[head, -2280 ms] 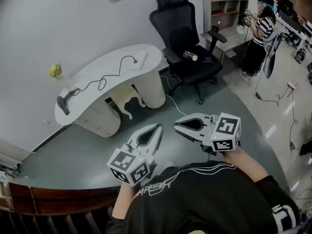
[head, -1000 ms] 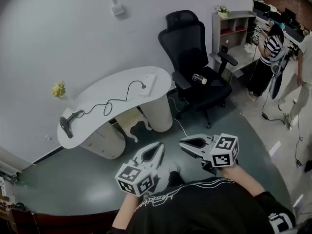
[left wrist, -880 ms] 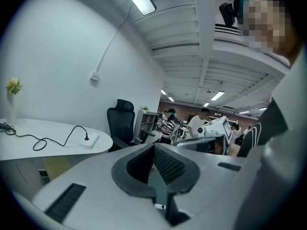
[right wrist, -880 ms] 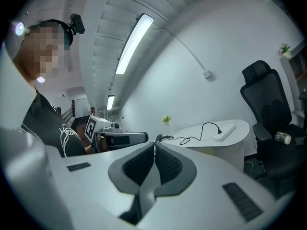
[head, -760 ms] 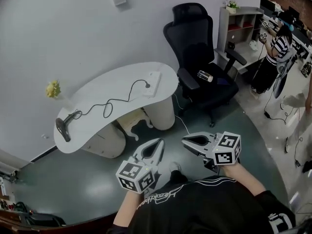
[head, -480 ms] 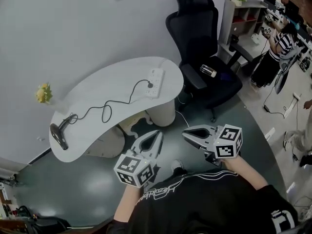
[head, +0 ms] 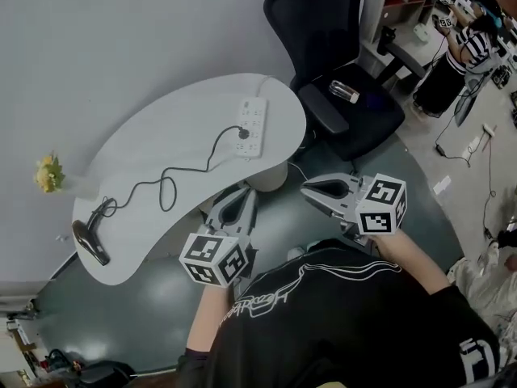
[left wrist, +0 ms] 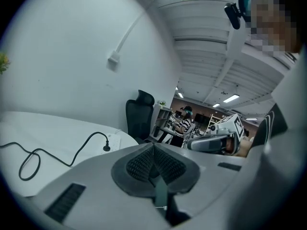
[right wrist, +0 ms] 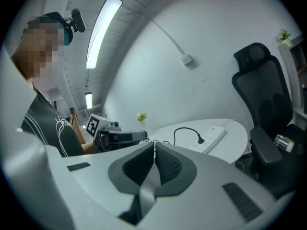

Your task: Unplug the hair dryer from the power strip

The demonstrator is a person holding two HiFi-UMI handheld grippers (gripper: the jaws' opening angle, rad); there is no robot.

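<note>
Holding nothing: left gripper (head: 248, 191), right gripper (head: 306, 187) fingers fully closed.

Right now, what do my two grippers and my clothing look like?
Left gripper and right gripper: pale grey plastic, dark ribbed pads, each bearing a cube of black-and-white square markers. You wear a black shirt with white line print.

A white, kidney-shaped tabletop (head: 186, 128) carries a white power strip (head: 252, 126) near its right end, with a black plug (head: 241, 133) seated in one socket. From it a black cord (head: 166, 188) loops across the middle to the dark hair dryer (head: 89, 241), which lies at the left end. Yellow flowers (head: 48, 172) stand at the far left edge.
</note>
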